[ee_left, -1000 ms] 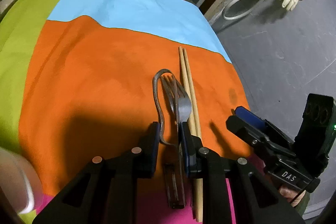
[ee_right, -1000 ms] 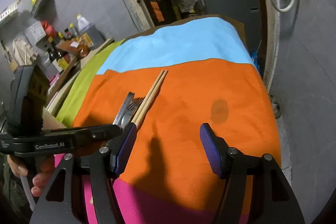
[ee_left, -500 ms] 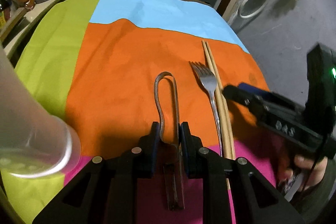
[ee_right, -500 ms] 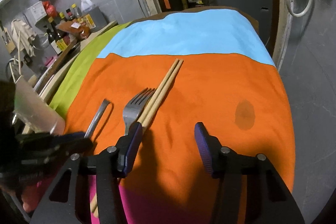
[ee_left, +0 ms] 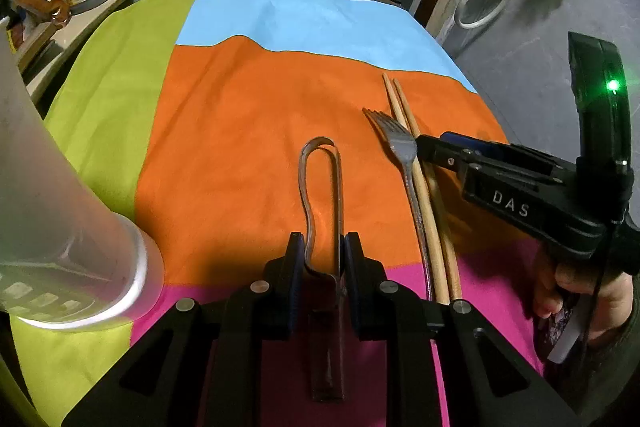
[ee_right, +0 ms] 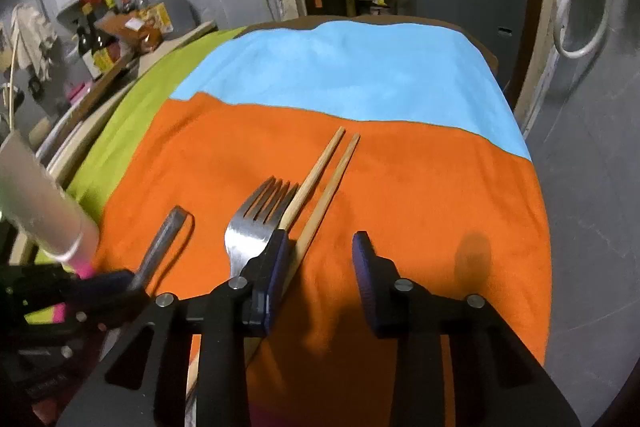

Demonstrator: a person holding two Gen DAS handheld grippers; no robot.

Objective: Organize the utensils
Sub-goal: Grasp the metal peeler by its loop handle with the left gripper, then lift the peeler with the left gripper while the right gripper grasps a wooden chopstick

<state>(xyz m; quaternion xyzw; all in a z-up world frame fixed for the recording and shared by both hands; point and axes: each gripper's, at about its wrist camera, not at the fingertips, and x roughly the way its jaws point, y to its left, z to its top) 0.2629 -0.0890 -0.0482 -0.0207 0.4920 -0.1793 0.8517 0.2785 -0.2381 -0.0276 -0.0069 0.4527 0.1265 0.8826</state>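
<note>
My left gripper (ee_left: 323, 255) is shut on bent metal tongs (ee_left: 320, 187), whose loop end points away over the orange cloth. A steel fork (ee_left: 394, 139) and a pair of wooden chopsticks (ee_left: 404, 107) lie side by side to the right of the tongs. My right gripper (ee_right: 320, 259) hovers low over them, its jaws closing. Its left finger (ee_right: 272, 267) sits over the fork's neck (ee_right: 252, 227) and the chopsticks (ee_right: 336, 155); one chopstick runs just inside that finger, and the pads press on nothing. The tongs (ee_right: 164, 239) and left gripper (ee_right: 100, 287) show at the left.
A translucent white cup (ee_left: 60, 227) looms at the left, close to my left gripper. The table wears a cloth of orange (ee_left: 240, 127), blue, green and pink patches. A shelf with bottles (ee_right: 104, 39) stands far left; the table's right edge drops to grey floor (ee_right: 592, 187).
My left gripper has carried the tongs leftward, away from the fork and chopsticks. The right gripper's jaws have narrowed and it has shifted over the fork and chopsticks. The cup has come into view.
</note>
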